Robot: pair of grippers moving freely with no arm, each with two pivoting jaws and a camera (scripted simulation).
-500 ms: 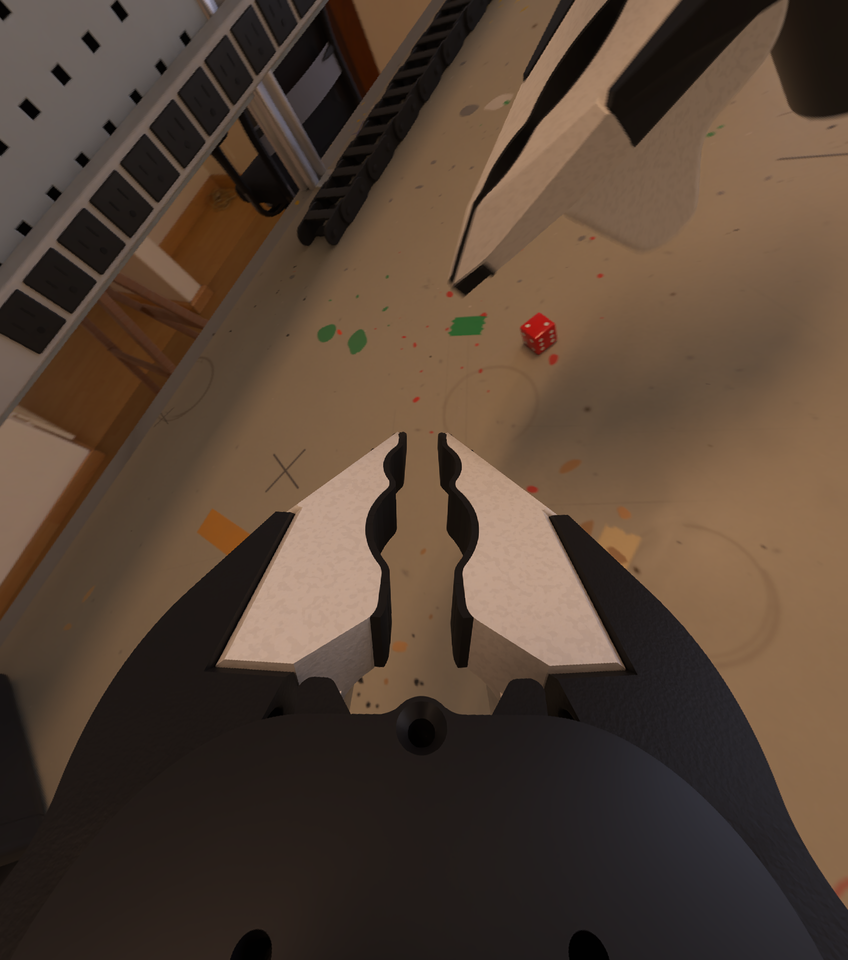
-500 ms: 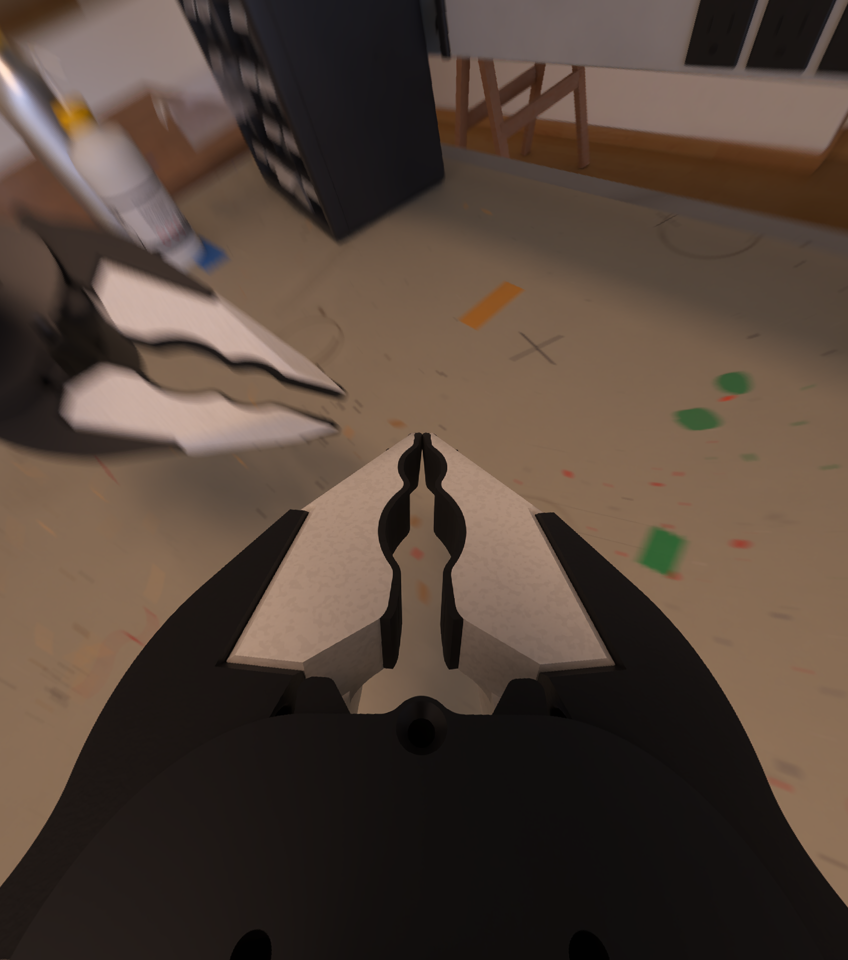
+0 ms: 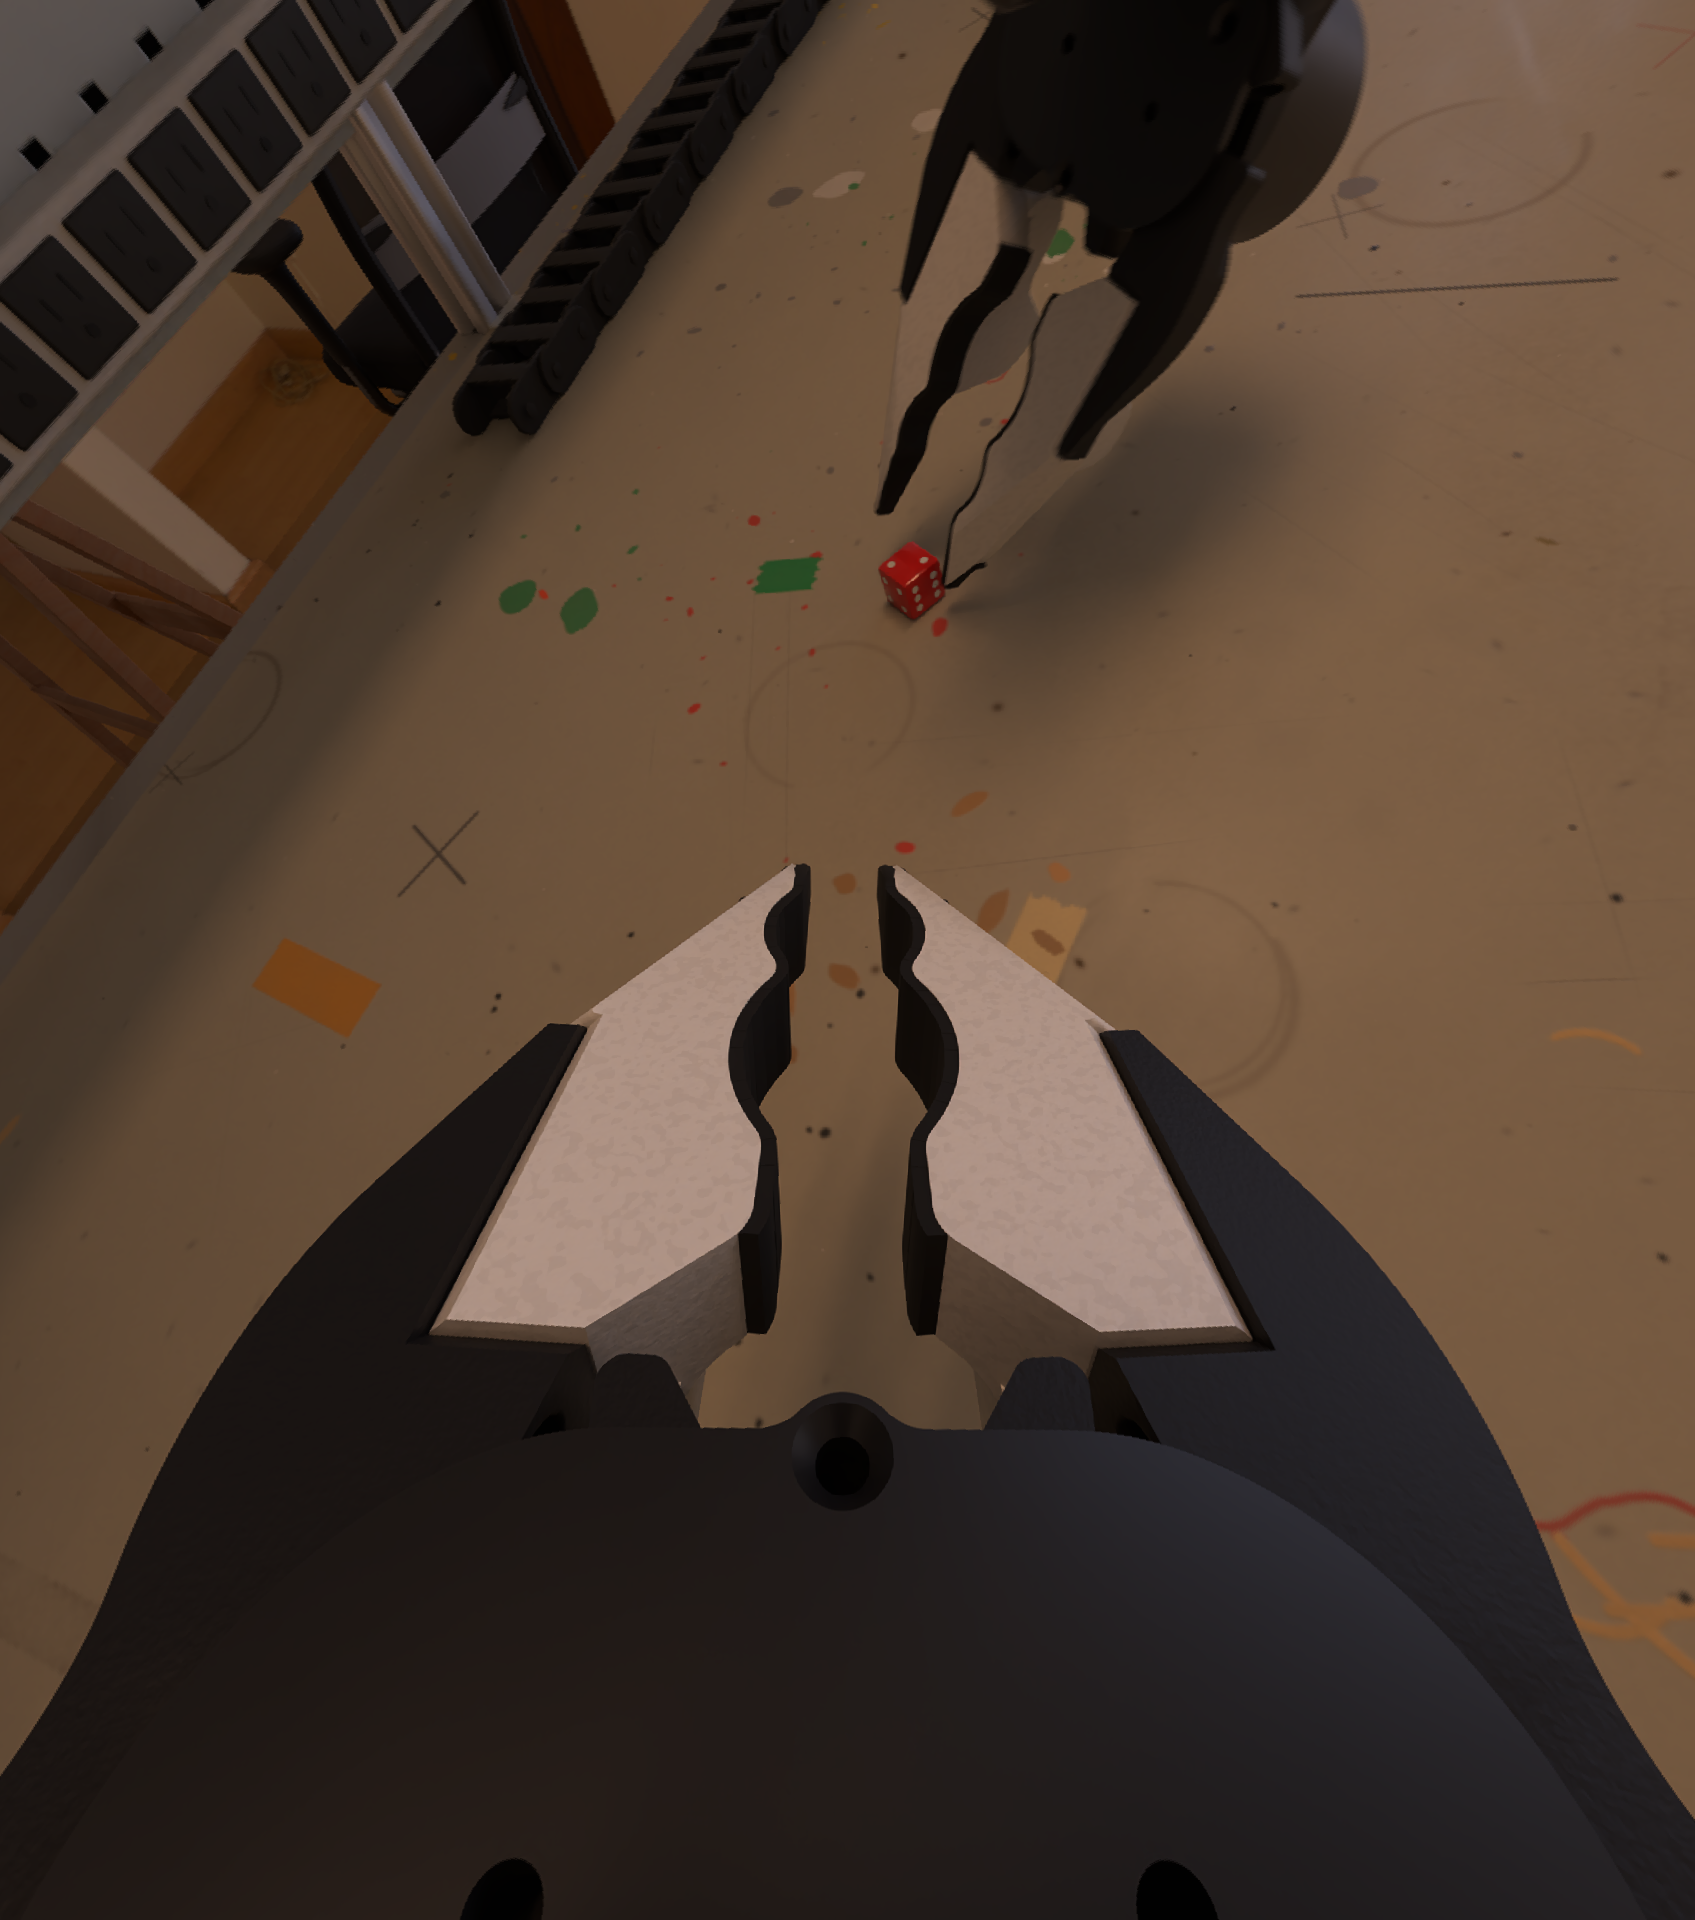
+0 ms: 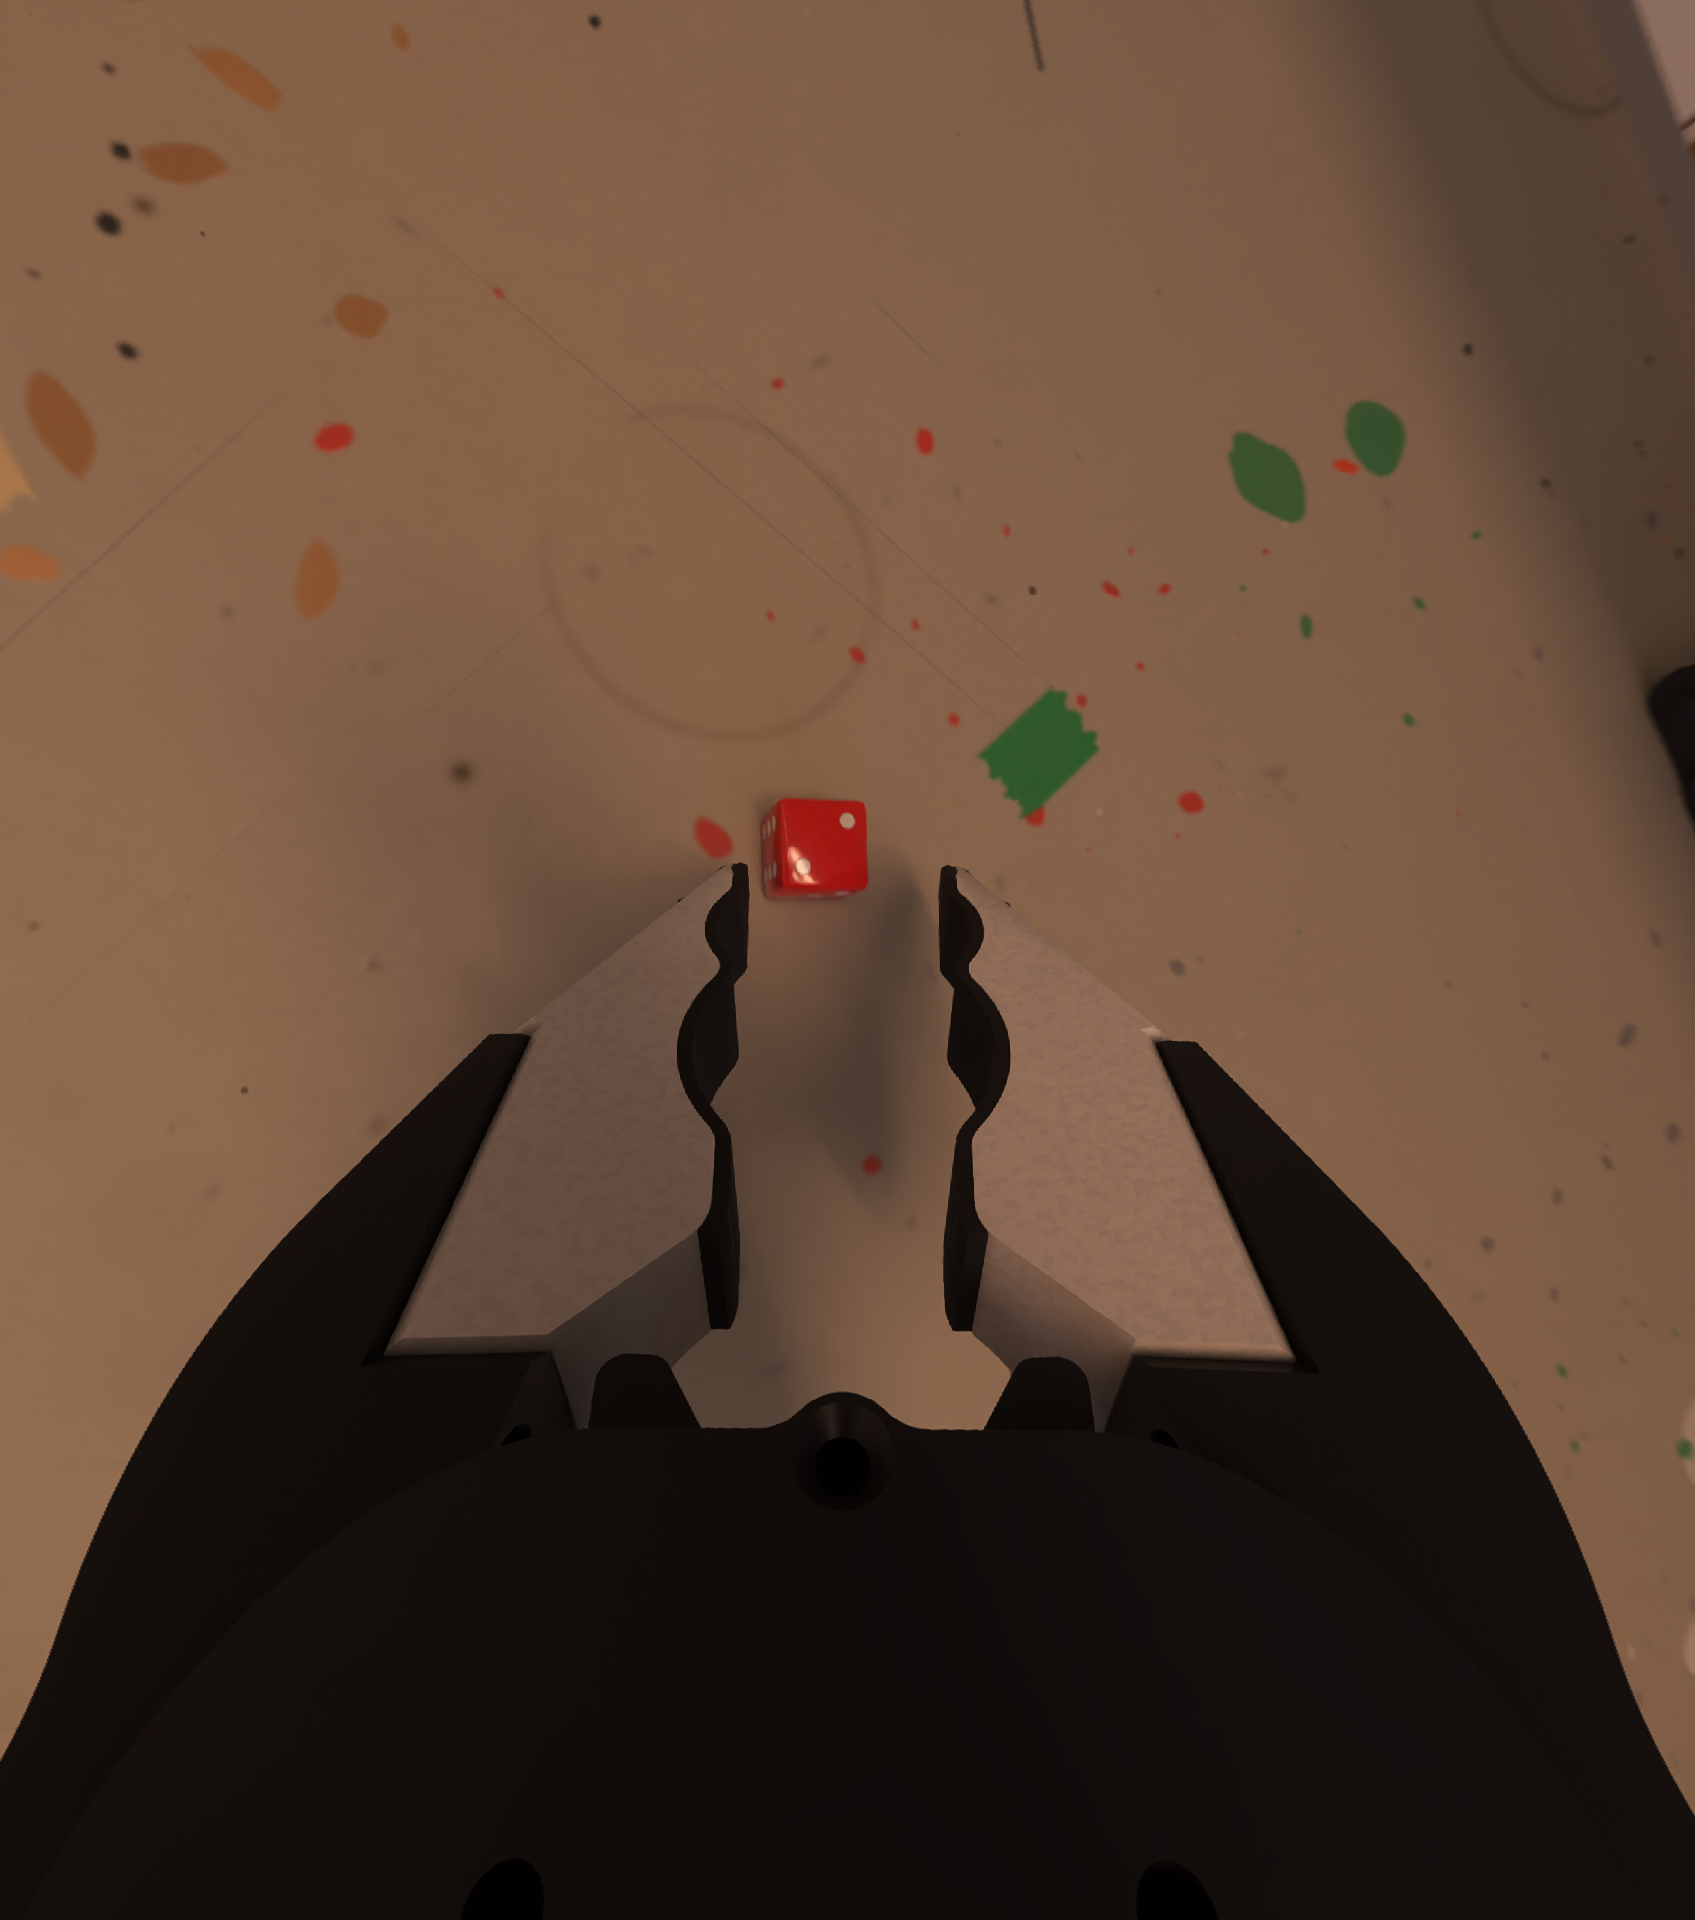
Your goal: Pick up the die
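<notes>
The red die [image 4: 815,847] with white pips sits on the paint-spattered tan table. My right gripper [image 4: 843,878] is open and points down at the table. Its fingertips are just short of the die, and the die lies nearer the left finger [image 4: 614,1091]. In the left wrist view the die [image 3: 911,580] lies well ahead. The right gripper [image 3: 929,532] hangs over it from the far side. My left gripper [image 3: 841,878] is empty, with its jaws a narrow gap apart, far short of the die.
A green tape patch [image 4: 1038,750] lies beside the die. A black cable chain [image 3: 614,239] runs along the table's far left edge. A rack of dark drawers [image 3: 43,260] stands beyond it. An orange tape patch [image 3: 315,985] lies left of my left gripper.
The right gripper has swung from near the left gripper to point down over the die, and has opened from shut. The left gripper has shifted only slightly.
</notes>
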